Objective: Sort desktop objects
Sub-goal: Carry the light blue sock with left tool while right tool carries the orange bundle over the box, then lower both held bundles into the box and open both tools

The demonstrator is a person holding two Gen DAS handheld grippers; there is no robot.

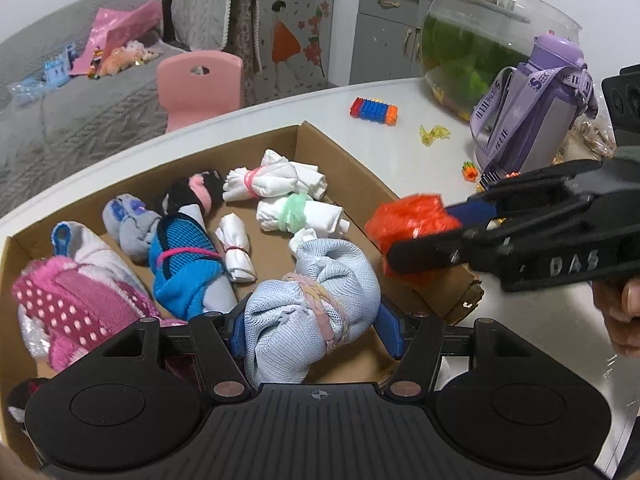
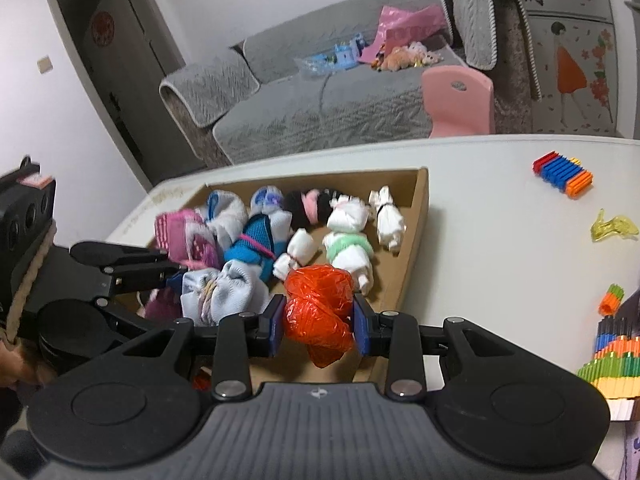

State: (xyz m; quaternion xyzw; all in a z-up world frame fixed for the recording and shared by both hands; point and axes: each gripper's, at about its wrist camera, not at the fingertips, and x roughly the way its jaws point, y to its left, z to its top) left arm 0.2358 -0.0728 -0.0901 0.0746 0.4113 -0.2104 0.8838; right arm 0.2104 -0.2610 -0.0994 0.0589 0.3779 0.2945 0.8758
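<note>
A shallow cardboard box (image 1: 340, 152) (image 2: 420, 208) on the white table holds several tied cloth bundles. My left gripper (image 1: 312, 330) is shut on a light blue mesh bundle (image 1: 316, 304) over the box's near end; the bundle also shows in the right wrist view (image 2: 220, 292). My right gripper (image 2: 318, 322) is shut on a crumpled orange-red plastic bag (image 2: 320, 312) above the box's near right edge. In the left wrist view the bag (image 1: 408, 220) and the right gripper (image 1: 436, 236) come in from the right.
On the table to the right lie a red-blue-orange block strip (image 1: 374, 111) (image 2: 564, 174), a yellow clip (image 1: 434, 134) (image 2: 614, 226), a small orange piece (image 1: 470, 170) (image 2: 612, 300), a purple bottle (image 1: 532, 108) and a fish bowl (image 1: 480, 44). A pink chair (image 1: 198, 84) and grey sofa (image 2: 320, 108) stand behind.
</note>
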